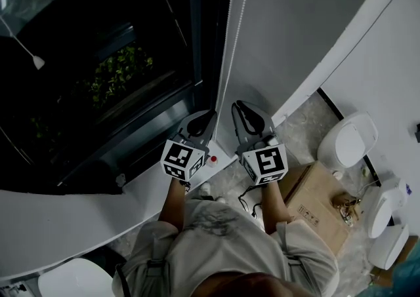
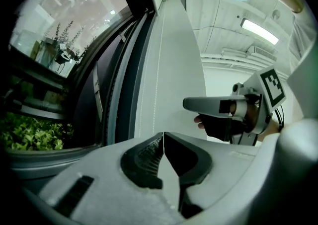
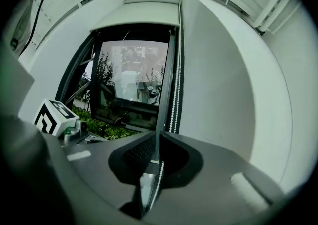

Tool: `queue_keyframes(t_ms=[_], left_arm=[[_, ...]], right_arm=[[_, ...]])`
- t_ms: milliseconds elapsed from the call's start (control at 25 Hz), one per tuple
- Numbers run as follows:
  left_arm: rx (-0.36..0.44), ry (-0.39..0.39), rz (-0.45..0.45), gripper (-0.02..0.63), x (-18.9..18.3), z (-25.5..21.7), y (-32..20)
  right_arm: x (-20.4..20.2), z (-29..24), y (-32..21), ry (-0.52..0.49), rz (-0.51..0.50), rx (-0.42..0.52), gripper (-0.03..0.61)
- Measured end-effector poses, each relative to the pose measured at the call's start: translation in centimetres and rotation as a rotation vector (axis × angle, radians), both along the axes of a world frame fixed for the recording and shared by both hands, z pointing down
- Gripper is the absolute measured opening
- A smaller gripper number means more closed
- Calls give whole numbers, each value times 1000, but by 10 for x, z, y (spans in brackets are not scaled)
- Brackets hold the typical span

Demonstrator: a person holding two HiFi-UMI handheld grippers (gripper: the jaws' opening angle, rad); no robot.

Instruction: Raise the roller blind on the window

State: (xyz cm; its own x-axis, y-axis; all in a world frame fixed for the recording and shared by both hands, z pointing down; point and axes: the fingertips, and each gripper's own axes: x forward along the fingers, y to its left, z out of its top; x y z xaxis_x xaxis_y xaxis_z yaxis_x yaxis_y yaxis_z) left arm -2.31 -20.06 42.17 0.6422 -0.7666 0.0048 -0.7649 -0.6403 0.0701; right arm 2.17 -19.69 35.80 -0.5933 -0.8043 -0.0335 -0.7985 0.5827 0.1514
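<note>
The window is dark glass, and the white roller blind sits rolled high at its top. A white bead chain hangs in two strands down the frame's right side. My right gripper is shut on the chain, and beads show just under its tips. My left gripper is beside it to the left, jaws closed tip to tip. A faint chain strand runs down to those tips, but I cannot tell whether they pinch it. The right gripper shows level in the left gripper view.
A curved white wall stands right of the window and a white sill runs below it. On the floor are a cardboard box and white ceramic fixtures. Green plants show outside the glass.
</note>
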Motion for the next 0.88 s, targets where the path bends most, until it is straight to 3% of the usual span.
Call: queue_keyframes(t_ms=[80,320,480,880], left_arm=[[25,1,-9,5,-4,-9,6],[68,19,-22,5,-17,-32,24],[72,22,-32,5,-21,-36,31],[54,15,-43,5,-19,-30,34]], right_arm=[[2,-1,7,-4,4,9,11],[5,3,26,-40,-2,-4,9],[6,21,31,-67,-7,-59,8],[8,29,34,-40,8,-76,6]])
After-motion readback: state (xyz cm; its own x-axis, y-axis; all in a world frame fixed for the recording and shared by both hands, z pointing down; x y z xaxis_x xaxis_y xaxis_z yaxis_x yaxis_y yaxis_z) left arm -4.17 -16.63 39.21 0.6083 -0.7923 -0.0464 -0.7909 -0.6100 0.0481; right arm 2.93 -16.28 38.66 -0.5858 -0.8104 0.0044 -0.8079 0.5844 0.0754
